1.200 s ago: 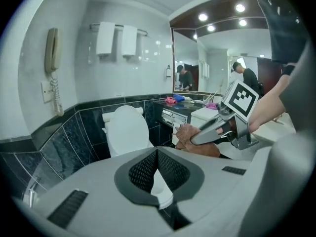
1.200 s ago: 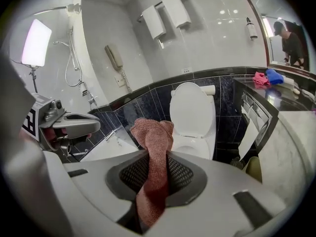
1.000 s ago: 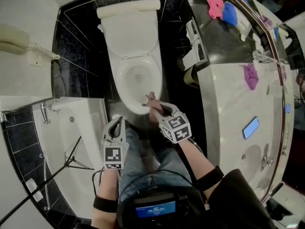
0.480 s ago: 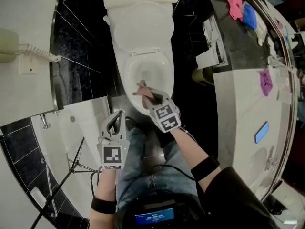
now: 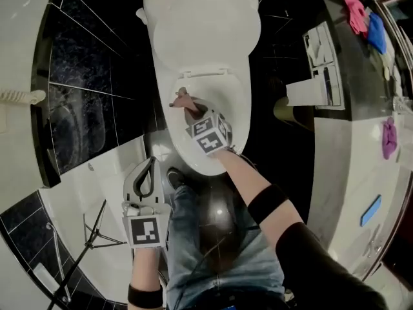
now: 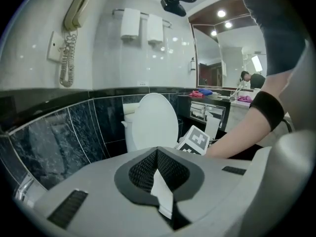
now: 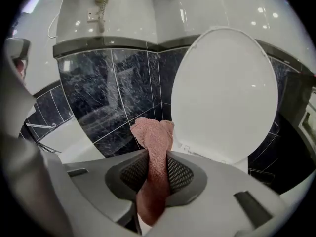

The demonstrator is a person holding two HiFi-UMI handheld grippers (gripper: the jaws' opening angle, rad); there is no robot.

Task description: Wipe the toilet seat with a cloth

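The white toilet stands at the top of the head view with its lid raised and its seat down around the bowl. My right gripper reaches over the bowl's left side, shut on a pink cloth that sticks out past the jaws. In the right gripper view the cloth is pinched between the mesh pads, in front of the upright lid. My left gripper hangs shut, low and left of the toilet's front. The left gripper points toward the lid.
A dark counter at the right carries pink and blue cloths, and a purple cloth lies on the marble. A paper roll hangs beside the toilet. A white tub and tripod are at the lower left.
My right gripper has carried the pink cloth forward from the bowl's front rim to over the bowl's left side. The left gripper moved forward a little. The toilet now looks nearer.
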